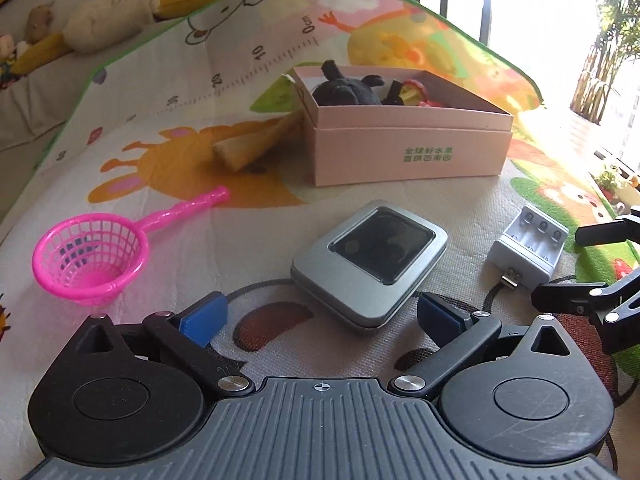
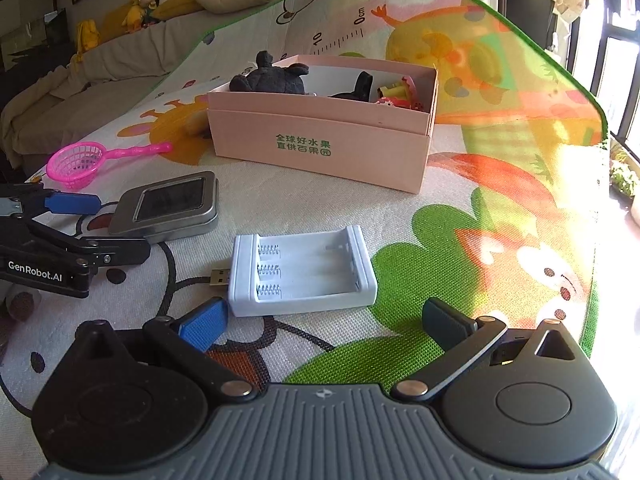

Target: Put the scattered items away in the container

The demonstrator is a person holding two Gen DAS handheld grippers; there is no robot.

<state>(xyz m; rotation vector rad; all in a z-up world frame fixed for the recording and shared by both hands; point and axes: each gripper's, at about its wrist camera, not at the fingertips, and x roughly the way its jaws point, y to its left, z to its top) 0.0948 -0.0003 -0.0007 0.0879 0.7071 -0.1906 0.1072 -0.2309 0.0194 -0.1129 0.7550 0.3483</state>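
Item in hand, we judge: the metal tin (image 1: 370, 266) on the play mat (image 1: 248, 208), just ahead of our left gripper (image 1: 320, 318), jaws wide and empty; right gripper (image 2: 324, 324) likewise wide before the battery charger (image 2: 304, 270); next, closing squarely, then probably carrying to the pink box (image 1: 408, 152).

Play mat (image 1: 248, 200) (box (image 1: 408, 152), tin (image 1: 368, 268), charger (image 1: 528, 244))

Pink box (image 1: 408, 152) with green lettering, hot-pink strainer (image 1: 86, 260), silver tin (image 1: 368, 268), white charger (image 2: 304, 270), cartoon-print mat (image 1: 240, 220)
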